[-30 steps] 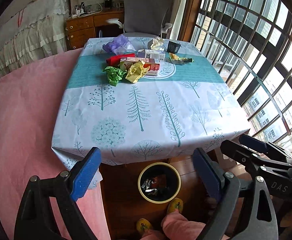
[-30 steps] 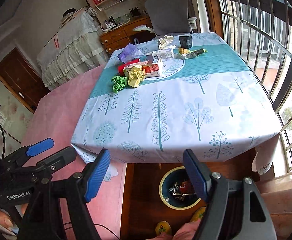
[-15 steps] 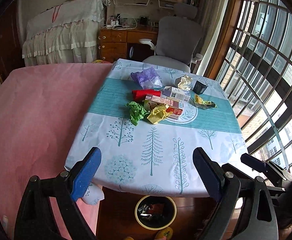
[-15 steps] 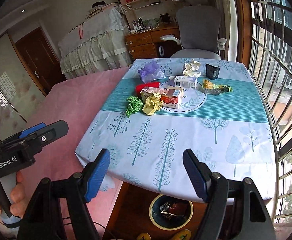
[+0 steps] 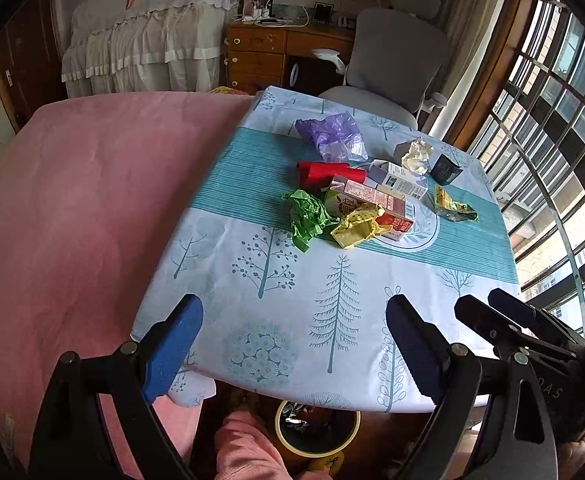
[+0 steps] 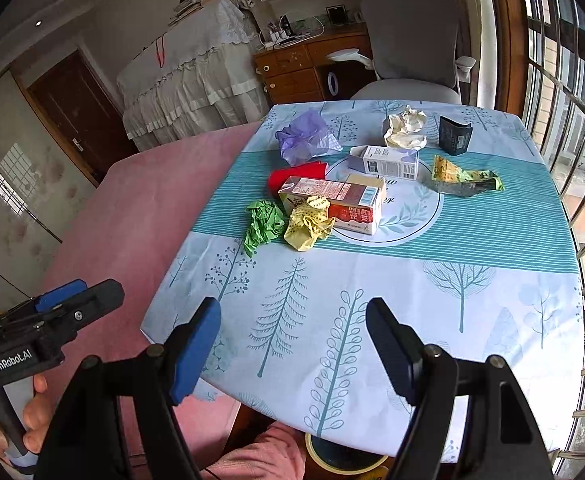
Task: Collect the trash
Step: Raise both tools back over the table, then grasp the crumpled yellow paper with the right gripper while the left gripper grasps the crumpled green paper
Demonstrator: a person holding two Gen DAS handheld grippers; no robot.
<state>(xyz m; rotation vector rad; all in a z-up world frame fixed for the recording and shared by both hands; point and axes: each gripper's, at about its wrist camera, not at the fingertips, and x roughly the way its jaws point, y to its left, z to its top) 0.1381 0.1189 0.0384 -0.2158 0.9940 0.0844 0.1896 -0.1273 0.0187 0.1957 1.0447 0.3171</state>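
Note:
Trash lies in a cluster on the far half of the tree-print table (image 5: 332, 312) (image 6: 432, 312): a green paper wad (image 5: 307, 216) (image 6: 263, 224), a yellow wad (image 5: 358, 227) (image 6: 307, 226), a red-and-white carton (image 5: 372, 204) (image 6: 344, 204), a red wrapper (image 5: 324, 172) (image 6: 296, 174), a purple bag (image 5: 332, 134) (image 6: 304, 138), a small white box (image 5: 398, 178) (image 6: 386, 162), white crumpled paper (image 5: 414, 154) (image 6: 406, 128), a black packet (image 5: 444, 168) (image 6: 454, 136) and a yellow-green wrapper (image 5: 454, 206) (image 6: 464, 180). My left gripper (image 5: 294, 344) and right gripper (image 6: 294, 342) hover open over the near edge, holding nothing.
A yellow-rimmed bin (image 5: 316, 426) (image 6: 344, 456) with trash sits on the floor under the table's near edge. A pink bedspread (image 5: 72, 208) lies to the left, a grey office chair (image 5: 396, 68) behind the table, barred windows (image 6: 564, 120) on the right.
Both grippers have risen and tipped forward from the bin toward the table top; the trash pile now looks closer and the bin has slid to the bottom edge. Both stay open.

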